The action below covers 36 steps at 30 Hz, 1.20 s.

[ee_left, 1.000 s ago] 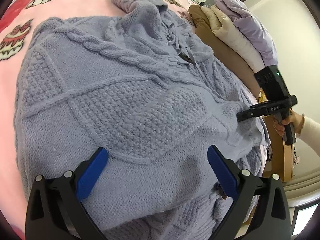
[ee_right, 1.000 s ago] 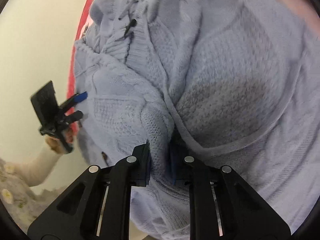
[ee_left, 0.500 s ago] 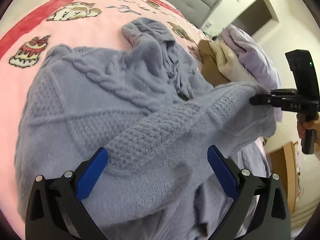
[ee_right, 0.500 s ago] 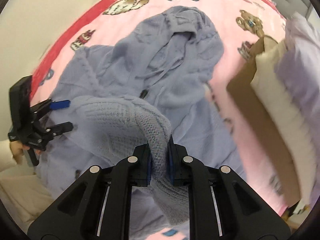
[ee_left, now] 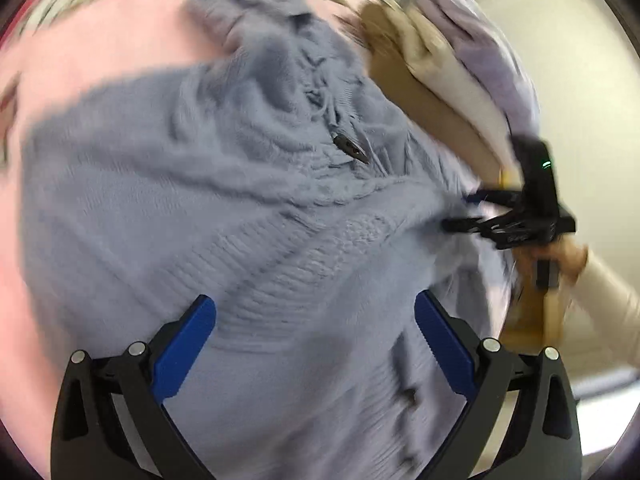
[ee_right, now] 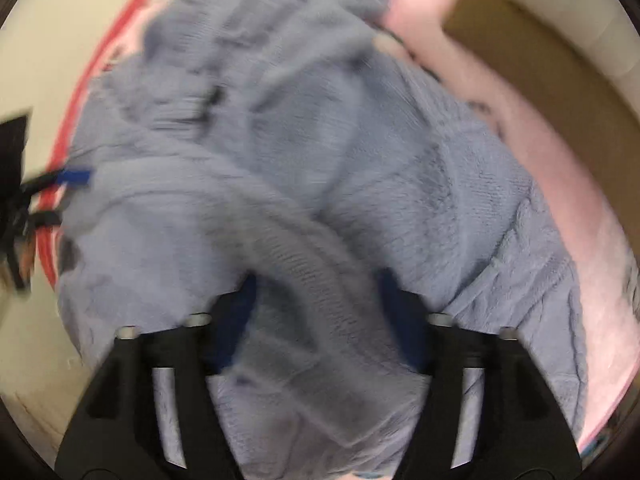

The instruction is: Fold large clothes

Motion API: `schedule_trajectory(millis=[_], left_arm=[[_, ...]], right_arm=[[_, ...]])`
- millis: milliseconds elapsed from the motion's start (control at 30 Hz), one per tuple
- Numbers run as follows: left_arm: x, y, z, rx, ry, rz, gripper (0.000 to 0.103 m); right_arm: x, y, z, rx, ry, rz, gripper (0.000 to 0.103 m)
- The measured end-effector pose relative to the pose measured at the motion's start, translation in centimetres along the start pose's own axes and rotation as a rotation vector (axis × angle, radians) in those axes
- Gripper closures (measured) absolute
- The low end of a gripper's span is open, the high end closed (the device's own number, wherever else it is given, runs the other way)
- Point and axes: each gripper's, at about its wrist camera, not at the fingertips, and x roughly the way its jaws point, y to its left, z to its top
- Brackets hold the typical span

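Sprawling across the pink blanket, the grey knit sweater lies under both grippers — left gripper spread wide above it, right gripper opening, sleeve fold between unpressed.

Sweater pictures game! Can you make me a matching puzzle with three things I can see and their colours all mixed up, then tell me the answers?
Things:
1. sweater
2. bedspread
3. left gripper pads

Colours:
A. pink
B. bright blue
C. greyish blue

Pairs: 1-C, 2-A, 3-B
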Motion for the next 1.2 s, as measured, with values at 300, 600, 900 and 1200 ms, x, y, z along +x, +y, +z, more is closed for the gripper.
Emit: schedule_trajectory(millis=[300,600,900,1200], left_arm=[[-1.0,3.5,6.6,0.236,0.152,0.15,0.005],[2.6,4.7,6.8,0.299,0.277,0.138,0.005],[3.7,4.0,6.4,0.322,0.253,0.225,0.005],[4.4,3.2,5.9,0.353,0.263,0.28,0.005]], right_arm=[[-1.3,8.2,-6.3,-0.513,-0.238,-0.427,0.012],[3.6,11.8,-7.3,-0.851,-0.092,-0.517,0.062],[0.3,11.5,-7.5,-0.856,-0.032,-0.439,0.093],[3.6,10.7,-10.1,-0.781,0.063,-0.391,0.09]])
